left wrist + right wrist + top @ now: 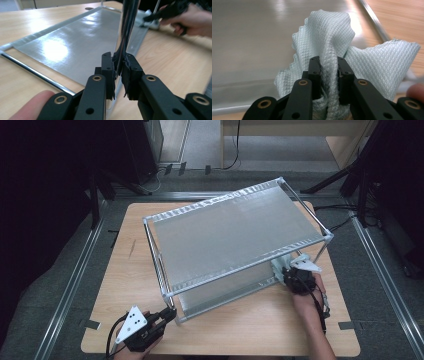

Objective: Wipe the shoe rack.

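1. High view is showing a two-tier metal shelf rack (235, 225) standing askew on the wooden table (260, 330), with the left gripper (167, 316) at its near-left corner post and the right gripper (286, 275) at the lower shelf's near-right end.
2. Left gripper view is showing the left gripper (120, 67) clenching the rack's upright corner post (127, 27); the lower shelf (75, 45) is lying flat beyond it.
3. Right gripper view is showing the right gripper (328, 66) grasping a bunched pale-blue cloth (327, 37), which is sitting against the lower shelf's (249, 37) silvery surface, near its rail edge.
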Demonstrator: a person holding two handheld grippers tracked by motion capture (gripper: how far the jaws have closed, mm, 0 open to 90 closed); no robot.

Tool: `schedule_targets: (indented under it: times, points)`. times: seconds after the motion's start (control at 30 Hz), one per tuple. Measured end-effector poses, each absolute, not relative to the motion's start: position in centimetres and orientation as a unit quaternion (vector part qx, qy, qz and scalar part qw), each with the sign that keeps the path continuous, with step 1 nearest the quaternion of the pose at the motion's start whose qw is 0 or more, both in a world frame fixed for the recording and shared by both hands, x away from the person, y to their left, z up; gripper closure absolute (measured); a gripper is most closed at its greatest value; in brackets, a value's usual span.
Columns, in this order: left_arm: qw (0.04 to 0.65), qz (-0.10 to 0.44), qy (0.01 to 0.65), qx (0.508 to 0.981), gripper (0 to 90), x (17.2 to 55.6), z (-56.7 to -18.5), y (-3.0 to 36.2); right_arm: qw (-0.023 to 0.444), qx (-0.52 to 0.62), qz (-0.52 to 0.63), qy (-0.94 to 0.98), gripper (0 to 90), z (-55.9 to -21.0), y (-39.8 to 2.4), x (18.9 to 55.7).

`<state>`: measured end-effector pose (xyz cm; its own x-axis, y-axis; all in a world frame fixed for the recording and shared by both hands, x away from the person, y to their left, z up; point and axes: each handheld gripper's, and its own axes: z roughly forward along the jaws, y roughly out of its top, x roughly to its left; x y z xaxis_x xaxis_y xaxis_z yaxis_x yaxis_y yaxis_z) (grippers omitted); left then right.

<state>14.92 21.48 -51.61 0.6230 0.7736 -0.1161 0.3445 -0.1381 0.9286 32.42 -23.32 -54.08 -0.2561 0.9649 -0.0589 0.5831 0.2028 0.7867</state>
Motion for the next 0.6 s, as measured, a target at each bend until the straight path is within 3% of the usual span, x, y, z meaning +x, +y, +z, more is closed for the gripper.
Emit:
schedule_targets:
  times: [0.27,0.6]
  points:
    - [0.545,0.198,0.371,0.725,81.3,16.5,-52.0,21.5,0.293,0.543,0.332,0.713,77.5,-54.4,-24.0,33.0]
    - [0.539,0.206,0.375,0.726,81.2,15.5,-52.0,20.9,0.226,0.461,0.373,0.772,77.5,-54.7,-14.9,28.5]
